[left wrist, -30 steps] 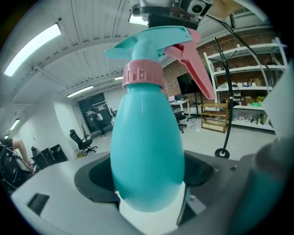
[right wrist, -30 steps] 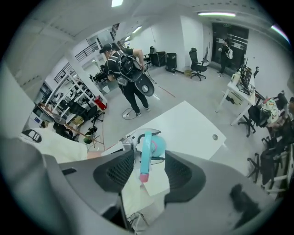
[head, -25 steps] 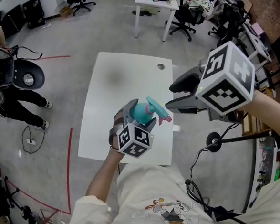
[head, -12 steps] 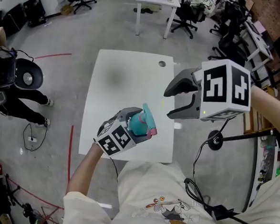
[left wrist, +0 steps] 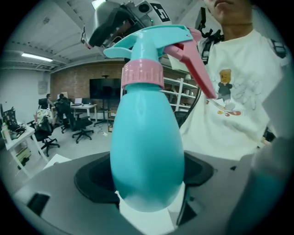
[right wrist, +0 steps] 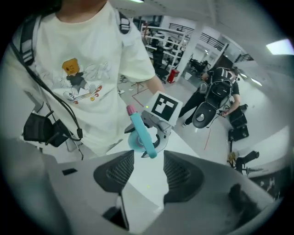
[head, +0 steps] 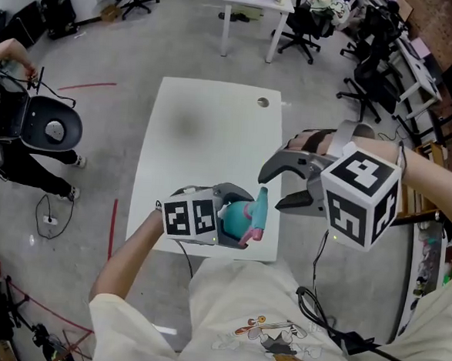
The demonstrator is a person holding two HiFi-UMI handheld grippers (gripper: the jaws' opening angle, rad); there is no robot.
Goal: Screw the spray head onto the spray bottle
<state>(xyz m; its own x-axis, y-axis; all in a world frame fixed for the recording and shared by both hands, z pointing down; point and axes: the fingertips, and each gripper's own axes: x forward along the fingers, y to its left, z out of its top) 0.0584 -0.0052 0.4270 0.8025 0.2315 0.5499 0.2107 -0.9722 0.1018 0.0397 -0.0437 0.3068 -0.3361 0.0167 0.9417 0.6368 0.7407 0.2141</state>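
My left gripper [head: 222, 212] clamps the teal egg-shaped plastic spray bottle [left wrist: 147, 151] over the white table's [head: 206, 128] 5 o'clock corner, while my right gripper [head: 278, 186] hovers open-jawed at its 3 o'clock and should next grip and twist the pink-triggered spray head [left wrist: 156, 39].

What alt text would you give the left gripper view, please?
A teal spray bottle with its pink-collared spray head on fills the frame, clamped between the fingers of the left gripper. Behind it are a person's cream T-shirt and office chairs.
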